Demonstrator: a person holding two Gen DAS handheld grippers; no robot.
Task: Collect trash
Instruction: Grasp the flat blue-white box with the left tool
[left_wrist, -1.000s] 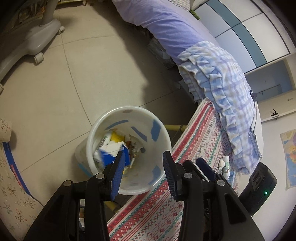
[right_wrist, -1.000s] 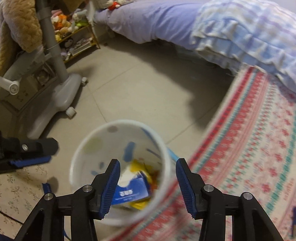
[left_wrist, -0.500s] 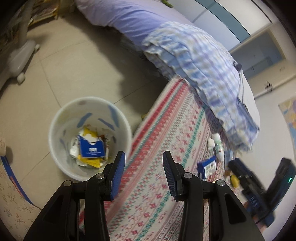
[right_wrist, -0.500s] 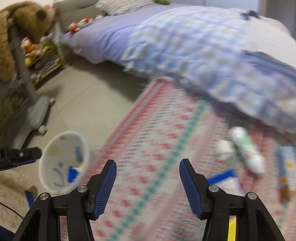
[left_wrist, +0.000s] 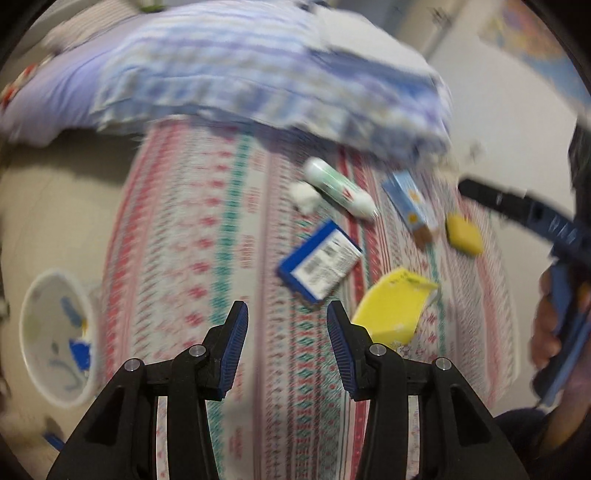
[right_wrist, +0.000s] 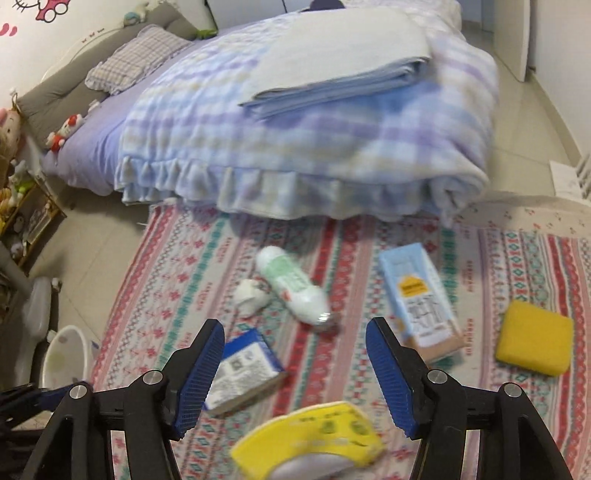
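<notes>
- Both jaws gaped empty: the right gripper hung over a yellow wrapper; the left gripper faced the rug.
- Risk: the flimsy wrapper could have slipped a hasty pinch, or the nearby blue box been nudged.

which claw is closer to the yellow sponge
Right. The right claw hovers over the rug with the yellow sponge just off its right side; the left claw sits further back toward the bin.
</notes>
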